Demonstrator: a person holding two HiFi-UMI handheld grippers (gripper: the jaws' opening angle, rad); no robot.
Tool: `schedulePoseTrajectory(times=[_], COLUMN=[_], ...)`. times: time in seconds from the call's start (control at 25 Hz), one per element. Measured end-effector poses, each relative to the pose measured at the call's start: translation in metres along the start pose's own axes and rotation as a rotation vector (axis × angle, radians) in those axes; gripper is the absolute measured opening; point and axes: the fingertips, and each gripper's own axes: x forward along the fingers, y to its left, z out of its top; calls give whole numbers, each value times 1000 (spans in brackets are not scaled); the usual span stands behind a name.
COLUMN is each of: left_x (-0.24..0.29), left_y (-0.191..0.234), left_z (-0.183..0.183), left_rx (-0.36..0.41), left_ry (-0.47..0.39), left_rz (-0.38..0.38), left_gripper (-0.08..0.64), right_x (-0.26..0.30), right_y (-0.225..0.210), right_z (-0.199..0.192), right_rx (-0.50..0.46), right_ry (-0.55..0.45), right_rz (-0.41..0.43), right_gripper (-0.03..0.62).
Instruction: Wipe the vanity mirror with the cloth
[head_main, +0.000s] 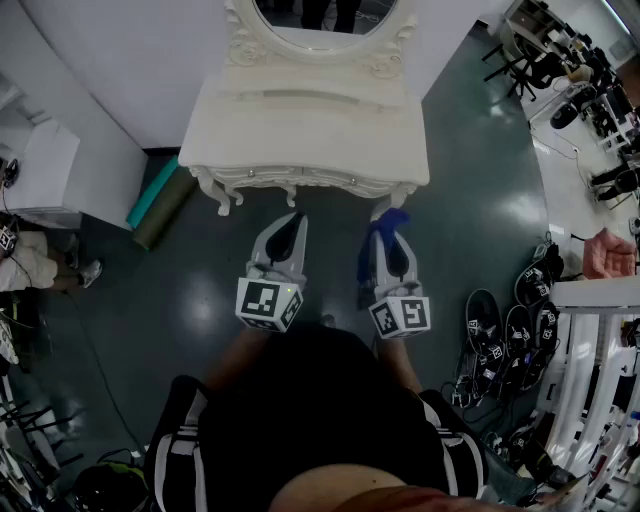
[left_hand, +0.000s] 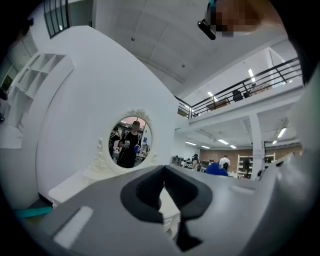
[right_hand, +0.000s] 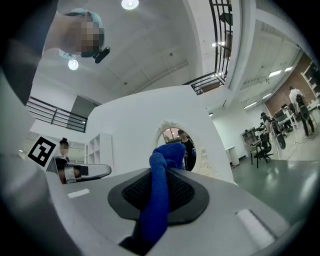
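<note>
An oval vanity mirror (head_main: 320, 18) in an ornate white frame stands on the white dressing table (head_main: 310, 125) ahead of me. Both grippers are held side by side over the floor, just short of the table's front edge. My right gripper (head_main: 392, 232) is shut on a blue cloth (head_main: 393, 222). The right gripper view shows the cloth (right_hand: 161, 195) bunched between the jaws and sticking out toward the mirror (right_hand: 175, 137). My left gripper (head_main: 288, 232) is shut with nothing in it. In its own view the left gripper (left_hand: 162, 175) points at the mirror (left_hand: 131, 142), which reflects a person in black.
A teal roll (head_main: 150, 192) and an olive one lie on the floor left of the table, beside a white cabinet (head_main: 45, 168). Several black items (head_main: 505, 330) and a white rack (head_main: 590, 380) crowd the right side. Dark glossy floor lies underfoot.
</note>
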Motion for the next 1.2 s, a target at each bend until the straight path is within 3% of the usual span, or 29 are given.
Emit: schedulePoseTrajectory(times=[0.4, 0.84, 1.0, 1.2], left_x=[0, 3, 3, 4], left_y=[22, 54, 72, 95], left_z=[4, 3, 7, 4], left_rx=[-10, -27, 4, -27], left_ry=[5, 16, 23, 33], left_rz=[-10, -25, -42, -67], left_gripper=[11, 11, 11, 11], right_x=[19, 39, 51, 59], right_y=[17, 29, 44, 55], right_z=[-5, -6, -9, -16], right_rx=[-15, 38, 36, 16], right_ry=[-1, -31, -36, -41], right_rz=[7, -20, -43, -87], right_gripper=[67, 69, 69, 69])
